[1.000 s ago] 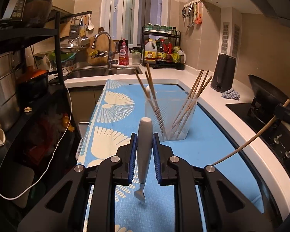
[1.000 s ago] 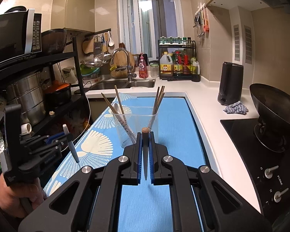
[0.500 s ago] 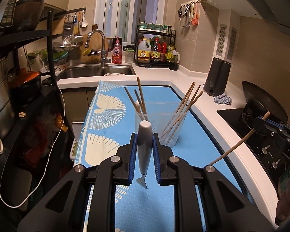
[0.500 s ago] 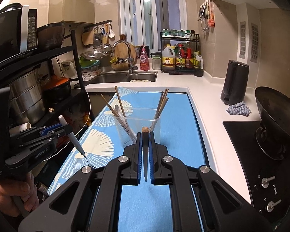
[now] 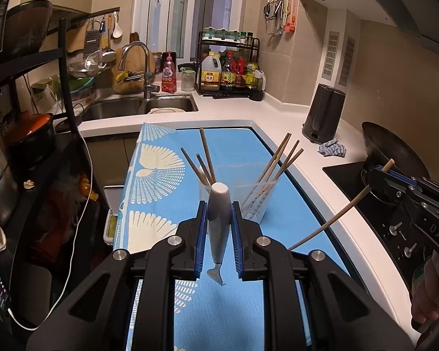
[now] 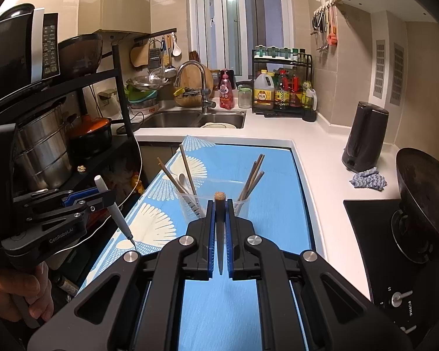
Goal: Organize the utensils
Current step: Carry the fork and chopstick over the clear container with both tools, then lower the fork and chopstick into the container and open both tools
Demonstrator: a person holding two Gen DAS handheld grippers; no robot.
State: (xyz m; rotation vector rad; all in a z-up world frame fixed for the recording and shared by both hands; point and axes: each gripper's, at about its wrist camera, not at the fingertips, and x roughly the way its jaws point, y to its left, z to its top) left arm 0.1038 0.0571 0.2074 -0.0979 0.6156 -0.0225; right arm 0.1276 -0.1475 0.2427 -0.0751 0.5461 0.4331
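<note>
A clear plastic holder stands on the blue patterned mat, with wooden chopsticks leaning in its left and right sides and a white spoon on the left. My left gripper is shut on a white-handled utensil, handle end up, thin metal tip down, above the mat in front of the holder. My right gripper is shut on a single wooden chopstick, which slants down to the left over the counter edge.
A black rack with steel pots and an orange-lidded pot stands to the left. Behind are a sink and a condiment rack. On the right stand a black kettle, a blue rag and a wok on the hob.
Both grippers have risen with their utensils still held, so the holder sits lower and farther off in both views. The right gripper and a hand have come into the left view.
</note>
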